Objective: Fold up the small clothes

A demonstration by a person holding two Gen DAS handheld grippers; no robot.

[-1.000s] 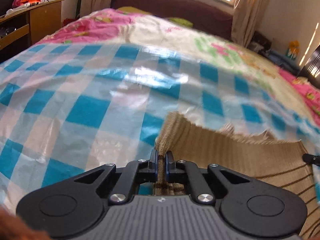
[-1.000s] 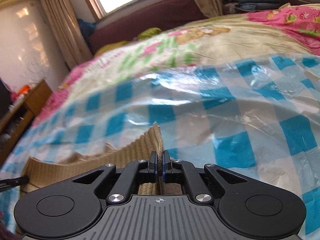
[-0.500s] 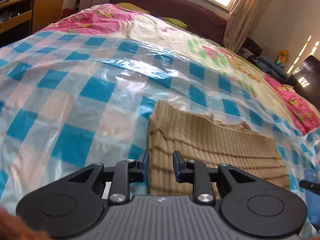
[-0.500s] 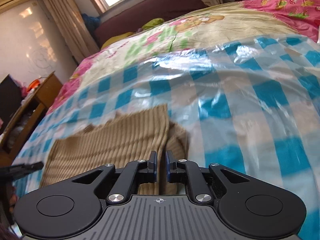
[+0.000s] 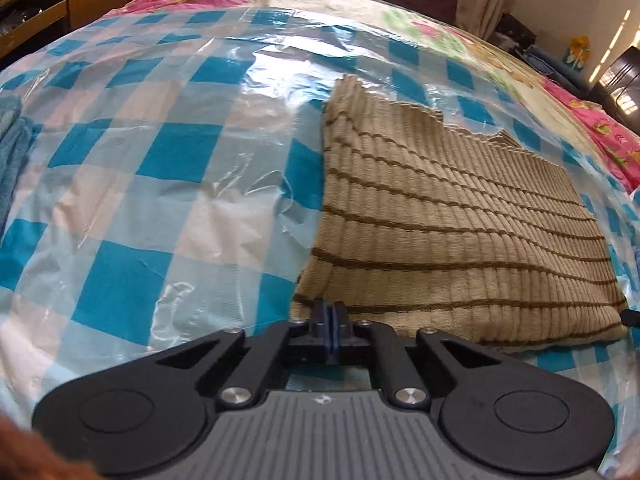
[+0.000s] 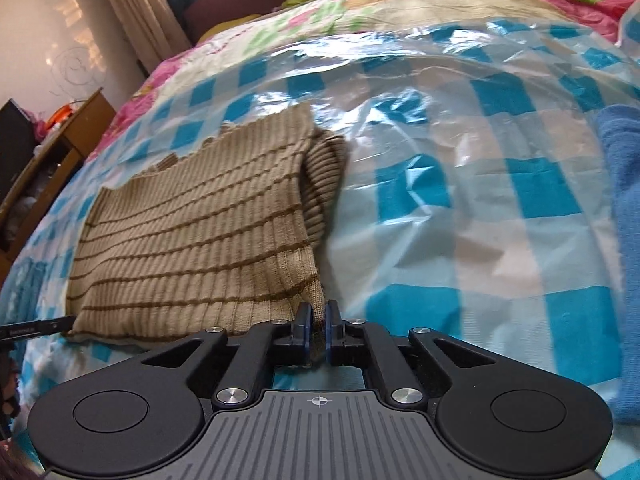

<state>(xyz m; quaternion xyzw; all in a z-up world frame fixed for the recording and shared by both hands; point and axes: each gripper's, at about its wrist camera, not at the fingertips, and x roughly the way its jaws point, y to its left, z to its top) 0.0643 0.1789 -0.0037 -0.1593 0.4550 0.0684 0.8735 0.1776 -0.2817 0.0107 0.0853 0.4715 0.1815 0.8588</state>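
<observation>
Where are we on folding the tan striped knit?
Done: tan knit top lies flat on the checked plastic sheet, a sleeve tucked under its right edge. In hand: both pairs of jaws have just closed at its near corners; right gripper pinches cloth, left gripper is shut, cloth between not visible. Left: probably another fold; blue garment lies aside.

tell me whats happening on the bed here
A person is folding a tan striped knit top on a blue checked plastic sheet over the bed. Each hand holds a gripper: the left gripper and the right gripper are closed at the top's near corners, the right one visibly pinching the fabric.
</observation>
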